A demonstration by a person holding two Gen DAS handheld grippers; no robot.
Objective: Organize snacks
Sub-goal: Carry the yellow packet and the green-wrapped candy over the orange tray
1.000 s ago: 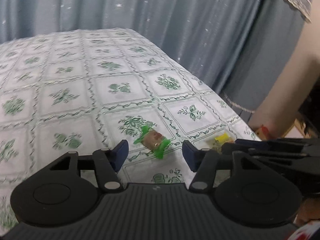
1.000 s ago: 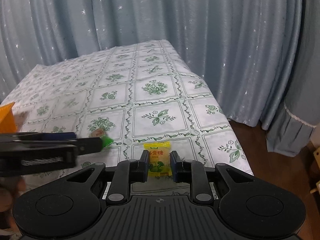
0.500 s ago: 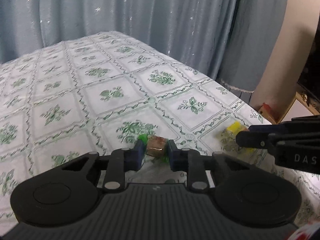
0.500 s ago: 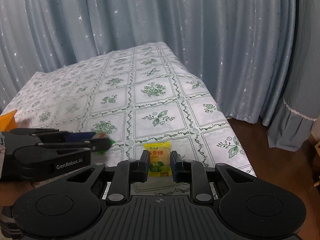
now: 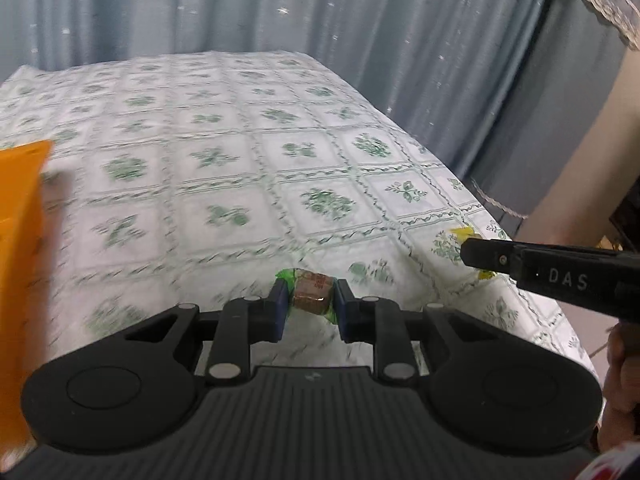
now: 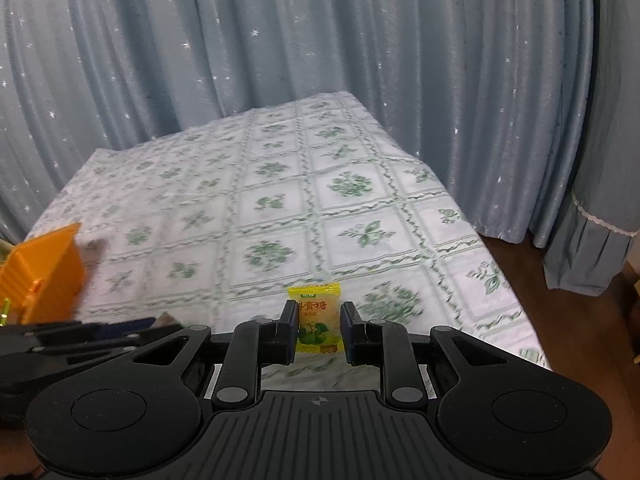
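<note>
My left gripper is shut on a brown candy with green twisted ends and holds it above the tablecloth. My right gripper is shut on a yellow candy packet with red print and a green fruit picture, also lifted off the cloth. In the left wrist view the right gripper's fingers reach in from the right with a bit of yellow packet showing. In the right wrist view the left gripper lies low at the left.
An orange plastic bin stands at the table's left; its wall fills the left edge of the left wrist view. The white cloth with green flower squares covers the table. Blue curtains hang behind and right; brown floor lies beyond the right edge.
The left gripper closed on the green-ended candy and lifted it off the cloth. Both grippers rose and swung left, bringing the orange bin into view. The right kept its hold on the yellow packet.
</note>
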